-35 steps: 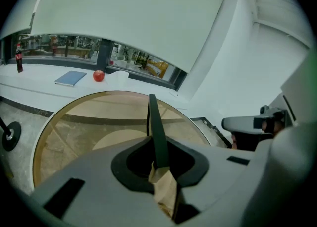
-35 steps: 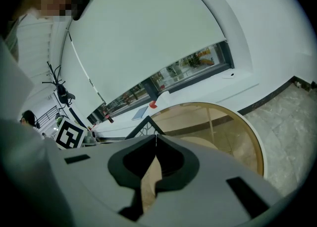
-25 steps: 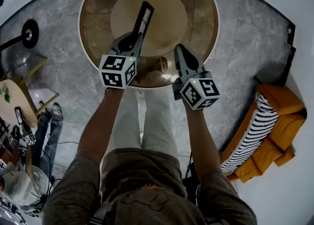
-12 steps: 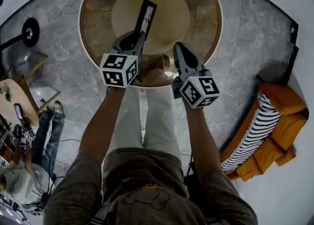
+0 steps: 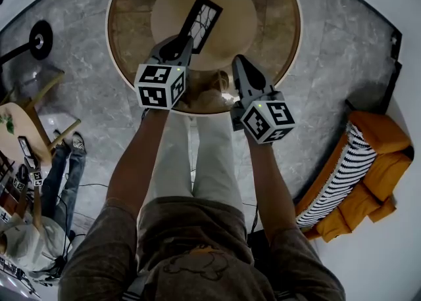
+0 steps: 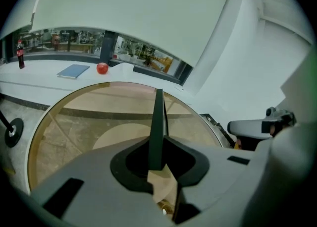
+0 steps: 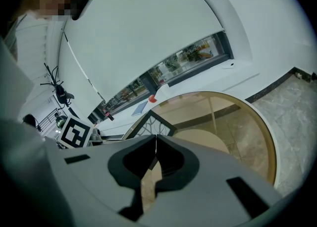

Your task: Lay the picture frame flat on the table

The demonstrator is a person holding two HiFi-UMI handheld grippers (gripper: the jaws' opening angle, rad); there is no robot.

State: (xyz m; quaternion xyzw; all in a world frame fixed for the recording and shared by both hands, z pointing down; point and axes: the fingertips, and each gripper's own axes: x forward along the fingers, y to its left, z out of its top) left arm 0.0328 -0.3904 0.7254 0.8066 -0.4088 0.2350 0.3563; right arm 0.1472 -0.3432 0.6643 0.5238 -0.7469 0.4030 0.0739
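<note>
Table [image 5: 131, 27]: glossy glass; picture frame [image 5: 202, 22]: matt black.

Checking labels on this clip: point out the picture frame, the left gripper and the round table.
picture frame [image 5: 202, 21], head view, middle of its patterned face
left gripper [image 5: 183, 43], head view, between its fingertips at the frame's near end
round table [image 5: 275, 27], head view, bare top right of the frame
</note>
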